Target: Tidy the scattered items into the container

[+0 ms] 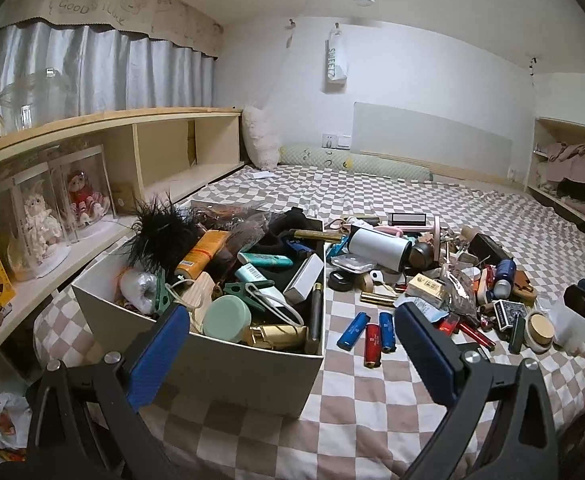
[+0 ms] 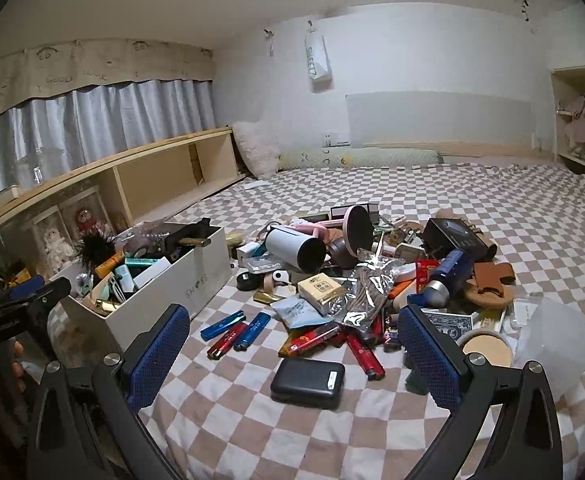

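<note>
The black case lying nearest the right gripper looks like the easy next pick: a flat, rounded-corner pouch with a small white label on its end, probably light and slightly yielding, so I'd take it across its short sides, where the blue pads can bite without sliding off the smooth shell. It sits alone on the checked bedspread, just in front of the heap of odds and ends. Three lighters, two blue and one red, lie side by side between the heap and the box; they are hard, slick and thin, and I'd guess they want pinching across the middle. The white cylinder farther back looks rigid and likely to roll. The box itself, white card with straight walls, stands on the bed to the left and is already piled nearly to its rim. Both tools hang above the bed with nothing between their fingers: the right one's jaws stand wide apart, and the left gripper is spread just as wide, over the box's near corner.
</note>
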Motion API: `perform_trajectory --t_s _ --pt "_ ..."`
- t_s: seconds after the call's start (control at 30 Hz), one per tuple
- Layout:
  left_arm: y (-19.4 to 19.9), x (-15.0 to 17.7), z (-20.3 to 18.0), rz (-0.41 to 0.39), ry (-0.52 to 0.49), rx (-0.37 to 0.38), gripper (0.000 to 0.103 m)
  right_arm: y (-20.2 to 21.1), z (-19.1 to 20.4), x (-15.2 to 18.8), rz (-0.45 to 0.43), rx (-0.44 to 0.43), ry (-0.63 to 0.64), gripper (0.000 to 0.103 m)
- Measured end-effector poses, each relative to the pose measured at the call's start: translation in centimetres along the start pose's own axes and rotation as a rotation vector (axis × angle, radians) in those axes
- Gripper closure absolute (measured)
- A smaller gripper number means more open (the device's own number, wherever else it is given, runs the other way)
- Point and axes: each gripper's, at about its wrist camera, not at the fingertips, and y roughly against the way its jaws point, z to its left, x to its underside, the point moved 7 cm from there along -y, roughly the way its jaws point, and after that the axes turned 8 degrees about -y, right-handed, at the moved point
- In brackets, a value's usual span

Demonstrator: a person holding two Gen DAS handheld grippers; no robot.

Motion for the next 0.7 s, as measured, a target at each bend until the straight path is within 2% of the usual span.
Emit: perform_trajectory --t_s 0.7 --pt "0.47 -0.05 -0.08 -0.018 -0.012 -0.034 0.000 0.11 0.27 0.53 0.013 0.011 0.008 0.000"
